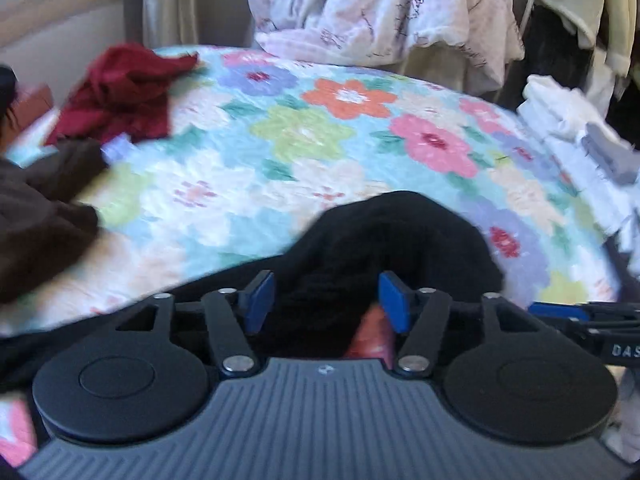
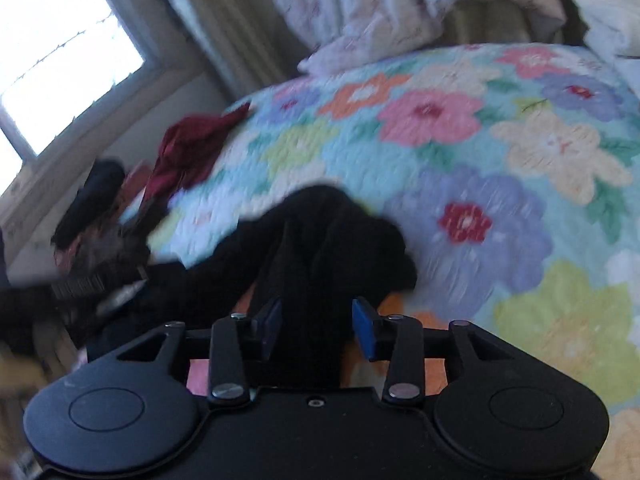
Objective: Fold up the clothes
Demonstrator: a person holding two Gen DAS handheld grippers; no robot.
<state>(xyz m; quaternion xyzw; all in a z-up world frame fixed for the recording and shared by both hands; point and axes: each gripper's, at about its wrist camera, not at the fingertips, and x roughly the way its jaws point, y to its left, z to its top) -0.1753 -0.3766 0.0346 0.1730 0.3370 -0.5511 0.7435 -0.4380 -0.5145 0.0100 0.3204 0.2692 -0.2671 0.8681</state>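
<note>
A black garment [image 1: 392, 232] lies bunched on the flowered quilt [image 1: 280, 140] at the bed's near edge. My left gripper [image 1: 327, 300] stands over it with its blue pads wide apart; black cloth fills most of the gap and no pad visibly presses on it. In the right wrist view the same black garment [image 2: 332, 224] runs back between the pads of my right gripper [image 2: 319, 326], which also stand apart. Part of the right gripper [image 1: 580, 316] shows at the right edge of the left wrist view. Both views are blurred.
A red garment [image 1: 120, 88] lies crumpled at the far left of the bed, with a brown garment [image 1: 40, 220] nearer. A stack of white laundry [image 1: 560, 128] sits on the right side. Pale clothes [image 1: 380, 8] hang behind the bed. A window [image 2: 60, 60] is at the left.
</note>
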